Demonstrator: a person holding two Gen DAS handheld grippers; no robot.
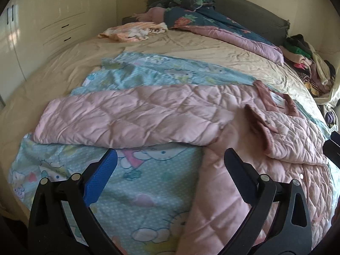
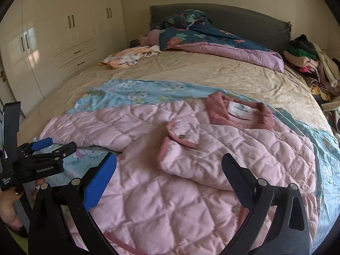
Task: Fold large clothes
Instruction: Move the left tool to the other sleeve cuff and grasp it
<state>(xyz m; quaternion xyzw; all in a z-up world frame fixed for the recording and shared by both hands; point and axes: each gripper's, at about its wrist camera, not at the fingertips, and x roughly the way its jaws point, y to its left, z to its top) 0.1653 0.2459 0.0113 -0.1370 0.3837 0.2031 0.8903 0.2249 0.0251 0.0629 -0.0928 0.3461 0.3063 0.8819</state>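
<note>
Nearest to the camera, the left gripper (image 1: 170, 155) hangs over the bed with its fingers wide apart and nothing between them. Under it lies a light blue cartoon blanket (image 1: 144, 182). The right gripper (image 2: 169, 159) also has its fingers spread wide and empty, just above the lower part of the pink quilted jacket (image 2: 170, 191). In the right wrist view a hand (image 2: 8, 208) holds the left gripper at the left edge.

The jacket lies flat on the blanket, in the near half of the bed. One sleeve (image 1: 127, 119) stretches out to the left across the blanket. The other sleeve (image 2: 184, 146) is folded over the chest. The darker pink collar (image 2: 240, 112) with a white label points toward the headboard.

Farther away comes the beige sheet (image 1: 191, 46), then a small peach cloth (image 1: 131, 31), and a dark floral duvet (image 1: 204, 19) against the grey headboard (image 2: 244, 19). A pile of clothes (image 2: 312, 68) lies at the far right, and white wardrobes (image 2: 63, 31) stand on the left.
</note>
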